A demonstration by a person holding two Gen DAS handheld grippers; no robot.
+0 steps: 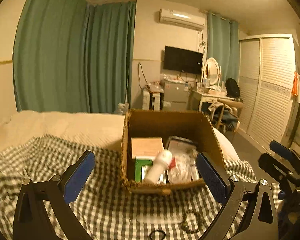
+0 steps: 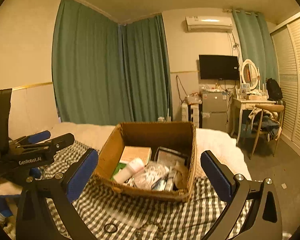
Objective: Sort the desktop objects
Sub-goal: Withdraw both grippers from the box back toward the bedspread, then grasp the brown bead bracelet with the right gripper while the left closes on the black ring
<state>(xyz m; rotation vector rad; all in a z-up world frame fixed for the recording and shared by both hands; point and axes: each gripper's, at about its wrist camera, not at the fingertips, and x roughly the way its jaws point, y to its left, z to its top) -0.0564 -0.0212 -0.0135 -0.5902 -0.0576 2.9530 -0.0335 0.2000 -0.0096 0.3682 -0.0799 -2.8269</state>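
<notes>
Right wrist view, open cardboard box crammed with items, both grippers spread apart, empty

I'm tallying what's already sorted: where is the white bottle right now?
The white bottle lies tilted inside the cardboard box, front-left, just before the tan box and left of the clear bag.

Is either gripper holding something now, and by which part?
Nothing is held: the left gripper and right gripper both have open, empty jaws.
</notes>
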